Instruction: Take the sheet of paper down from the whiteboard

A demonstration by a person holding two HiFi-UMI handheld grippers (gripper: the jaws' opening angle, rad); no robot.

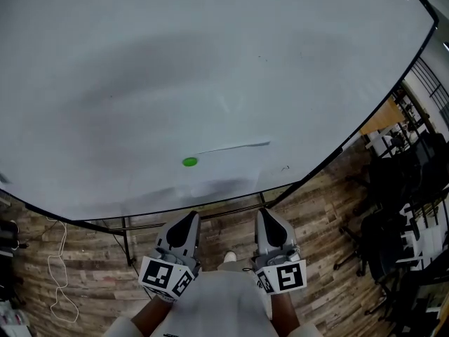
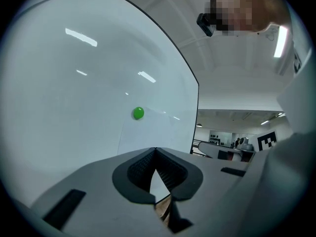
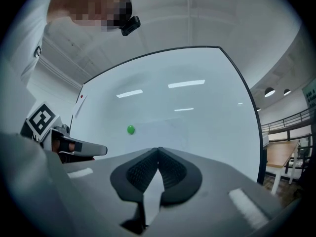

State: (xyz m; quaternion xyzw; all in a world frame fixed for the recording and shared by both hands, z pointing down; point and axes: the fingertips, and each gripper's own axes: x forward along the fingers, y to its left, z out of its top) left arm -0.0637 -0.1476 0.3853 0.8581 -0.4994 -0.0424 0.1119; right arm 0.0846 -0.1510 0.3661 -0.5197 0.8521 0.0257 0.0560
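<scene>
Two hand-held grippers face a large whiteboard (image 1: 210, 62), seen from above in the head view. At far left a white cable (image 1: 59, 286) lies looped on the wooden floor (image 1: 91, 255). On the lower middle of the board a round green magnet (image 1: 189, 161) pins the upper left corner of the sheet of paper (image 1: 235, 168). The sheet hangs flat against the board, its top edge running rightward from the magnet.

Below the board's lower edge, the left gripper (image 1: 189, 220) points toward the board with its jaws closed together and nothing between them. The left gripper view confirms this: the ribbed pads (image 2: 143, 169) meet at their tips, and magnet (image 2: 138, 113) and sheet (image 2: 158, 132) lie ahead, apart from the gripper.

Just to its right, the right gripper (image 1: 269, 220) is held parallel – jaws likewise together and empty. In the right gripper view the magnet (image 3: 130, 129) sits up and to the left of the closed tips. At far right stand dark office chairs (image 1: 393, 209).
</scene>
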